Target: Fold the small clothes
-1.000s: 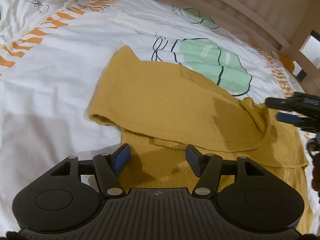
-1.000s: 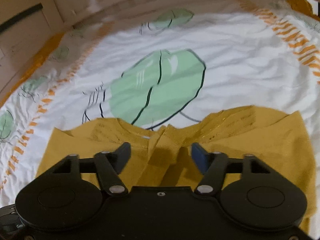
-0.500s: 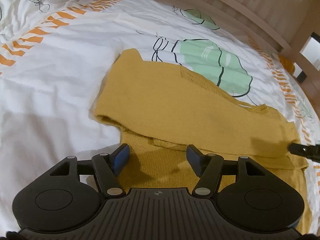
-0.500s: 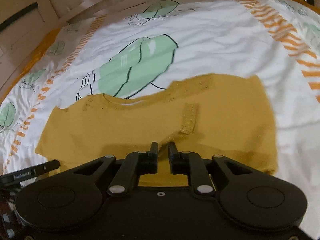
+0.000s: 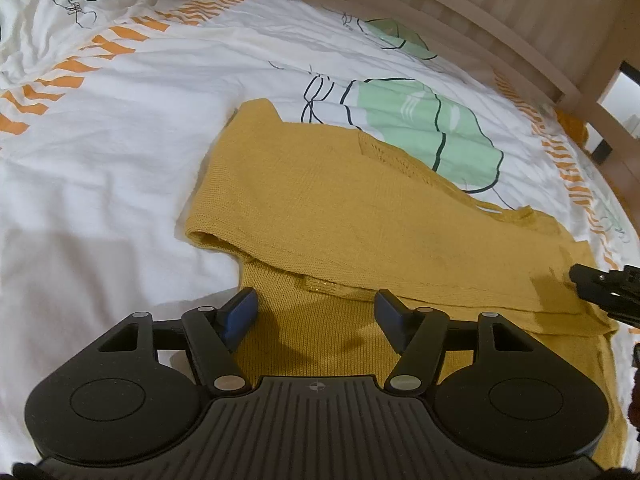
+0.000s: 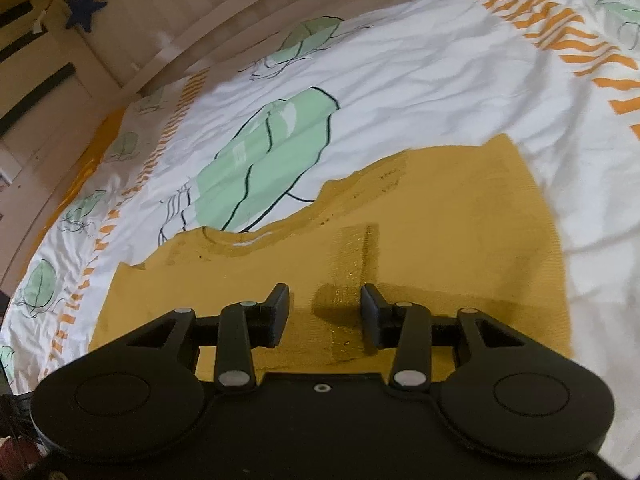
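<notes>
A mustard-yellow knit top (image 5: 360, 224) lies on the bed, its upper part folded down over its lower part. My left gripper (image 5: 316, 312) hovers open over the near hem with nothing between its fingers. In the right wrist view the same top (image 6: 440, 248) spreads flat, a glittery band (image 6: 352, 280) running across it. My right gripper (image 6: 324, 316) is just above that band; its jaws are opening and the pads press on nothing. The right gripper's tips (image 5: 592, 284) show at the right edge of the left wrist view.
The bedsheet (image 5: 120, 128) is white with green leaf prints and orange dashed stripes, slightly wrinkled. A wooden slatted bed frame (image 5: 500, 12) runs along the far side. A dark blue star (image 6: 86, 6) hangs on the frame in the right wrist view.
The right gripper let go of the raised fold it held a second ago, drew back to the top's right side, closed nearly shut, then opened again. The fold now lies flat. The left gripper stayed still.
</notes>
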Tool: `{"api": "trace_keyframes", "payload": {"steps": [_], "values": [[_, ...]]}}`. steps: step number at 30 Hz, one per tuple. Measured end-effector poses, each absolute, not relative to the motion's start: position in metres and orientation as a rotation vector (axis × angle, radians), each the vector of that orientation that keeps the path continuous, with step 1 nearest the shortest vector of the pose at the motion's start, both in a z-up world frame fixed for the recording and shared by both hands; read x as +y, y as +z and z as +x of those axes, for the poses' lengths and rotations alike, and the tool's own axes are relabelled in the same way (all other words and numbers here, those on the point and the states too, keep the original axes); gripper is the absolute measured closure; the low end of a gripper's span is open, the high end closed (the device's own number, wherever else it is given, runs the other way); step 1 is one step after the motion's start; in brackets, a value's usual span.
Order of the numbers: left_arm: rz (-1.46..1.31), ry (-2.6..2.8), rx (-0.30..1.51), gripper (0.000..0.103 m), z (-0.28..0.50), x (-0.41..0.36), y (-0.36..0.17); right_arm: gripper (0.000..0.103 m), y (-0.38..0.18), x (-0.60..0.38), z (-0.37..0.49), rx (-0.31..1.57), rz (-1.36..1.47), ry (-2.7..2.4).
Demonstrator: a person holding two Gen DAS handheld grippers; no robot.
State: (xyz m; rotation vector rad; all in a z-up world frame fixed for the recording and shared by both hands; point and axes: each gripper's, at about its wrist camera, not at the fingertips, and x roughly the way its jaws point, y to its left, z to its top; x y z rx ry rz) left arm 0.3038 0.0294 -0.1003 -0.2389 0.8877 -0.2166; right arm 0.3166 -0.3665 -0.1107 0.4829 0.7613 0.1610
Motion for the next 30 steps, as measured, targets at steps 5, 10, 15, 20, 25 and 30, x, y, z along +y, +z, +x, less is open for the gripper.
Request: {"api": "trace_keyframes", "payload": {"steps": [5,10,15,20,25,30], "values": [[-0.239,-0.215,0.886,0.040,0.304,0.030,-0.100,0.089,-0.108,-0.355,0.320,0.764,0.427,0.202],[-0.236,-0.211,0.883,0.040,0.304,0.030,-0.101,0.090,-0.072,-0.348,0.311,0.656,0.357,0.253],[-0.228,-0.208,0.877,0.040,0.303,0.028,-0.101,0.091,-0.038,-0.370,0.298,0.566,0.322,0.180],[-0.226,-0.205,0.875,0.039,0.304,0.028,-0.101,0.090,-0.068,-0.403,0.302,0.670,0.367,0.068],[-0.228,-0.206,0.875,0.039,0.304,0.028,-0.101,0.090,-0.094,-0.412,0.309,0.752,0.397,0.027],[-0.228,-0.208,0.875,0.039,0.304,0.028,-0.101,0.080,-0.095,-0.409,0.310,0.780,0.353,-0.008]]}}
